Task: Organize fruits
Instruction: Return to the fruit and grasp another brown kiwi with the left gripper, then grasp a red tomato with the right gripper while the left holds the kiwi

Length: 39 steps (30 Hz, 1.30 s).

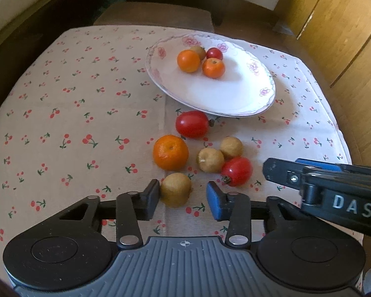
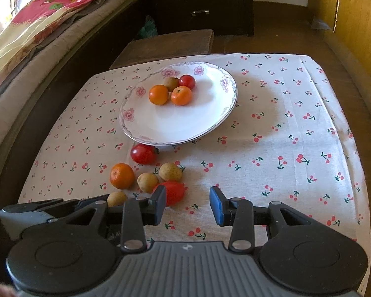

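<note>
In the left wrist view my left gripper [image 1: 183, 199] is low over the cherry-print cloth and open. A small brown fruit [image 1: 175, 189] sits between its jaws, against the black left pad and clear of the blue right pad. Just beyond lie an orange [image 1: 170, 152], two more brown fruits [image 1: 210, 159], a red tomato [image 1: 237, 170] and a second tomato [image 1: 191, 123]. The flowered white plate [image 1: 210, 104] holds two oranges, a brown fruit and a small tomato. My right gripper [image 2: 188, 203] is open and empty, and the nearer tomato [image 2: 173, 191] lies just past its left finger.
The small table drops off on every side; its right half [image 2: 296, 136] carries only cloth. A bed with a patterned quilt [image 2: 37, 24] runs along the left. A brown stool [image 2: 165, 44] and a dark drawer chest [image 2: 197, 0] stand behind, with wooden doors [image 1: 346, 37] at the right.
</note>
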Each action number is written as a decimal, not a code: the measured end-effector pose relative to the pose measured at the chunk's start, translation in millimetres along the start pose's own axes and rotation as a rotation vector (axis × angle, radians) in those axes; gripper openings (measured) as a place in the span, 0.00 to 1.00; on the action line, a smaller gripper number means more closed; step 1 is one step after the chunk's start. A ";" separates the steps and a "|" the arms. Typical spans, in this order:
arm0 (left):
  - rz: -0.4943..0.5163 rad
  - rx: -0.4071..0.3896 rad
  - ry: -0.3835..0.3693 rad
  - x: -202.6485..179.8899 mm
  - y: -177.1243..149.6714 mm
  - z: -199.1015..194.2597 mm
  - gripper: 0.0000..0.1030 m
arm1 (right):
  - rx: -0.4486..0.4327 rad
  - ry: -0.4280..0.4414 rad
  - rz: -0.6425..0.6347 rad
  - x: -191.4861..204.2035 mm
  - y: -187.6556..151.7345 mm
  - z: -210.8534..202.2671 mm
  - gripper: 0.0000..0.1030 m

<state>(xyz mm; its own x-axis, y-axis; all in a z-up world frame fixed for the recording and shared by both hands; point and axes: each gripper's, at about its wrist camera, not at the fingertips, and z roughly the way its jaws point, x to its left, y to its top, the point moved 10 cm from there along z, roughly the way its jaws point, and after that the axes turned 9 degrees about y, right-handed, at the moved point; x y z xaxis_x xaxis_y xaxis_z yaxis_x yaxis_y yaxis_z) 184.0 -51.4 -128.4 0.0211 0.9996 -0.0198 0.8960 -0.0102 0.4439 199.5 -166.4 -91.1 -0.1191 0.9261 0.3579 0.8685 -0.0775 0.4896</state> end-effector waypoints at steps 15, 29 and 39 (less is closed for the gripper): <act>-0.016 -0.007 -0.014 5.5 0.7 -6.0 0.35 | 0.029 0.013 0.016 3.2 -1.2 14.5 0.39; 0.003 0.004 -0.024 15.3 -4.5 -7.7 0.36 | 0.081 0.048 0.039 17.2 -4.2 45.7 0.41; 0.002 0.006 -0.035 15.0 -5.6 -7.8 0.38 | 0.083 0.044 0.002 17.7 -5.9 47.1 0.37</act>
<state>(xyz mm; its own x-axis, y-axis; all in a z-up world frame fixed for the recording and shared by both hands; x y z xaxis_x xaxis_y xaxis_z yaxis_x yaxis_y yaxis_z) 175.8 -36.1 -124.3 0.0383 0.9980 -0.0505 0.8988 -0.0123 0.4382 215.0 -132.2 -125.1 -0.1370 0.9088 0.3942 0.9054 -0.0466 0.4220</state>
